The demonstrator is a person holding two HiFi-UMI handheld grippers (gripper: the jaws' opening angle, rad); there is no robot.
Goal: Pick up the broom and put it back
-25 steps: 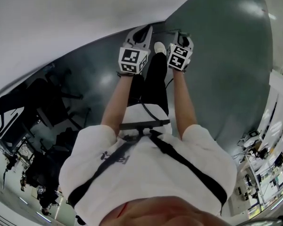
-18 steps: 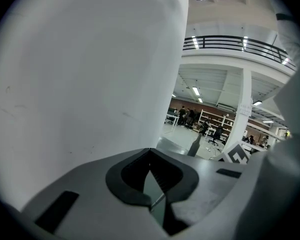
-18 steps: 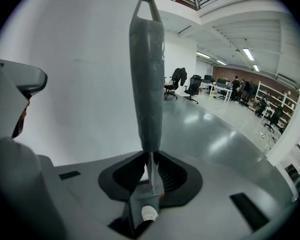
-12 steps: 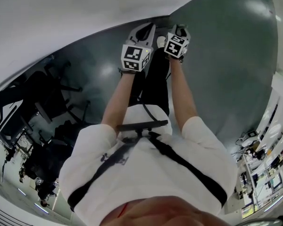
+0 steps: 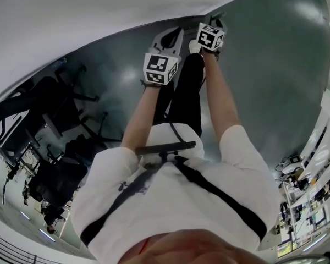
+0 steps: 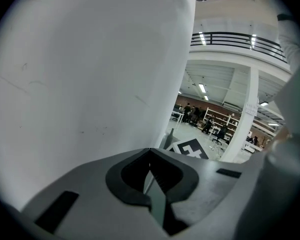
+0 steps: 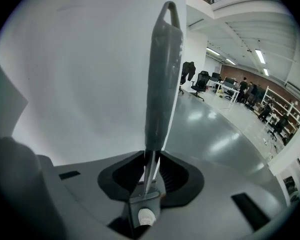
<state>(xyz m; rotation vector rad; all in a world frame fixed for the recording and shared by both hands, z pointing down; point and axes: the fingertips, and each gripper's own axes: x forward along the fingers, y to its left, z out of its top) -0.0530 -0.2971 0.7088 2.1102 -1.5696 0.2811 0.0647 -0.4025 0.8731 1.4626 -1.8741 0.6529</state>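
Observation:
My right gripper [image 7: 149, 176] is shut on the thin metal shaft of the broom [image 7: 160, 84]. The broom's grey handle rises straight out of the jaws in front of the white wall and ends in a hanging loop. In the head view that gripper [image 5: 215, 22] is at the far end of the outstretched right arm, low by the wall's foot; I cannot make out the broom there. My left gripper [image 6: 150, 176] has its pads together with nothing between them and faces the wall. In the head view it [image 5: 173, 34] hangs just left of the right one.
A white wall [image 5: 99, 15] meets the glossy dark floor [image 5: 275, 65] right ahead of both grippers. Black office chairs [image 5: 60, 109] stand to the left. Desks and shelves [image 5: 313, 202] line the far right. The person's legs and one white shoe [image 5: 195, 45] are below the grippers.
Both grippers have moved away from the body toward the foot of the wall, the right one farther, so it now lies beyond the left. Neither grip has changed.

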